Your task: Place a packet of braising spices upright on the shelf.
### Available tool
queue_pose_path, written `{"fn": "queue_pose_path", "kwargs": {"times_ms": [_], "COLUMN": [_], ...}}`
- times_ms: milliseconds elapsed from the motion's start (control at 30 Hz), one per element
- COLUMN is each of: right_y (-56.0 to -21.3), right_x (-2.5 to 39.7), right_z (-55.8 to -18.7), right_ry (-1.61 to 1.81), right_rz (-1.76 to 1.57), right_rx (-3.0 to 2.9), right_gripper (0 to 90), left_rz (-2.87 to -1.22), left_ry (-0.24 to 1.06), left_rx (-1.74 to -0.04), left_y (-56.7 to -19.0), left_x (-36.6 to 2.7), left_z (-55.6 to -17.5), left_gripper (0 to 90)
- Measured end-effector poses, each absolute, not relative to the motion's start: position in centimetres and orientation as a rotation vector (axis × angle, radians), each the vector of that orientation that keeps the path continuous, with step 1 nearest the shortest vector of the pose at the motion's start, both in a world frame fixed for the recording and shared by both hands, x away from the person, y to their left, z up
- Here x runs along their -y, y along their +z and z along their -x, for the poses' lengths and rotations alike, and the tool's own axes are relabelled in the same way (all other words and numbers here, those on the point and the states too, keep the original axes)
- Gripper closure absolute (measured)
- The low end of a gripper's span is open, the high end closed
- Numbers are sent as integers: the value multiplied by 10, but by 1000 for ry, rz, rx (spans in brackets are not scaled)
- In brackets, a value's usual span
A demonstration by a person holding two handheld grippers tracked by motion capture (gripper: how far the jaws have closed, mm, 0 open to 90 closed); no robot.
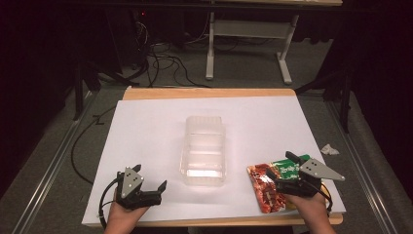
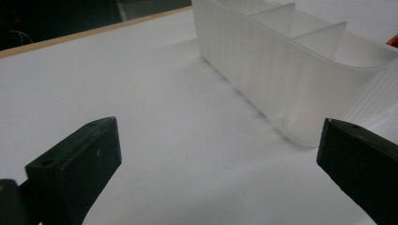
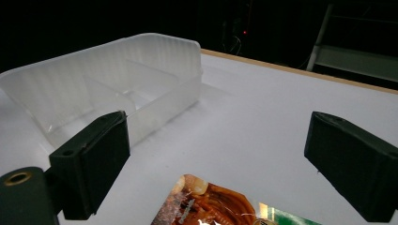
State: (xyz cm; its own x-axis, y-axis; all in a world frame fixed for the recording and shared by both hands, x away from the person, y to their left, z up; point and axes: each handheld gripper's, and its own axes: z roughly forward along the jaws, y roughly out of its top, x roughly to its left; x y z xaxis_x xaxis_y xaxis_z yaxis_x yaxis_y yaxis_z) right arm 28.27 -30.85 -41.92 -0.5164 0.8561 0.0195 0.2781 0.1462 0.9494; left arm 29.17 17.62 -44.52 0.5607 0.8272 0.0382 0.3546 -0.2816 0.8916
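A clear plastic container (image 1: 204, 146) with dividers stands in the middle of the white table (image 1: 146, 126); its ribbed wall (image 2: 281, 70) rises to the right in the left gripper view, and the container (image 3: 117, 84) lies at the left in the right gripper view. A red and green snack packet (image 1: 268, 185) lies flat at the front right. My right gripper (image 1: 278, 171) hovers open over the packet (image 3: 211, 206), whose end lies between its jaws. My left gripper (image 1: 150, 178) is open at the front left, holding nothing.
A crumpled white scrap (image 1: 329, 149) lies on the floor right of the table. Cables (image 1: 160, 63) and a white table frame (image 1: 248, 44) stand beyond the far edge. Bare white surface (image 2: 178, 140) stretches between my left gripper and the container.
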Motion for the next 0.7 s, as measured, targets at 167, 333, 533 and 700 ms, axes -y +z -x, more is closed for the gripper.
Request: {"fn": "queue_pose_path", "kwargs": {"times_ms": [167,333,533,700], "right_y": [-421,-422,-422,-421], "right_x": [313,312,311,318], "right_z": [-285,-285,-284,-281], "right_ry": [1375,1372,1369,1368], "right_rz": [-1108,-1095,-1102,-1128], "right_rx": [-1873,-1887,-1893,-1864], "right_gripper": [45,49,62,81], "left_rz": [-1864,-1876,-1865,-1890], "left_ry": [629,623,610,602], "left_rx": [-977,-967,-975,-965], "left_y": [-447,-448,-448,-451], "left_x": [-177,-176,-177,-176], "left_z": [-295,-296,-296,-300], "left_gripper": [1,1,8,12]}}
